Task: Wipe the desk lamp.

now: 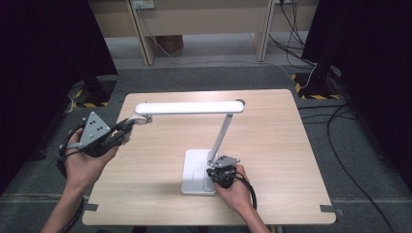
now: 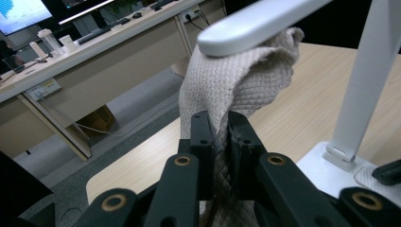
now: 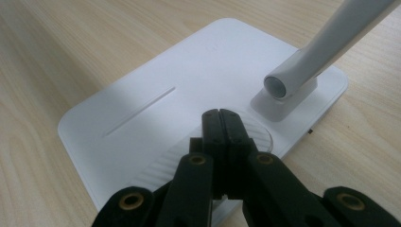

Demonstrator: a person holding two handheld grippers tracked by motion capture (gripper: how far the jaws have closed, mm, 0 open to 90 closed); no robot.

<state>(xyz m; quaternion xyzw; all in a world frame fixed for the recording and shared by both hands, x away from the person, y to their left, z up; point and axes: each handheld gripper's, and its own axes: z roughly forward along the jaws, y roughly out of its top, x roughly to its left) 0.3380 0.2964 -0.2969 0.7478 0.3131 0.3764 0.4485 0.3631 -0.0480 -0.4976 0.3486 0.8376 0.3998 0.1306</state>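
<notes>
A white desk lamp stands on the table, its flat base [image 1: 194,172] near the front middle, a slanted stem [image 1: 221,136] and a long horizontal head [image 1: 189,108]. My left gripper [image 1: 127,127] is shut on a beige woven cloth [image 2: 236,85], whose bunched top presses against the underside of the lamp head's left end [image 2: 246,26]. My right gripper [image 3: 222,116] is shut with nothing between its jaws, its tips resting on the ribbed round patch [image 3: 257,135] of the lamp base [image 3: 156,113], close to the stem's foot [image 3: 288,82].
The wooden table [image 1: 272,145] is bare around the lamp. Grey floor, cables [image 1: 340,145] and black-yellow taped stands [image 1: 316,92] lie beyond its right edge. A long desk [image 2: 94,52] with monitors stands farther off in the left gripper view.
</notes>
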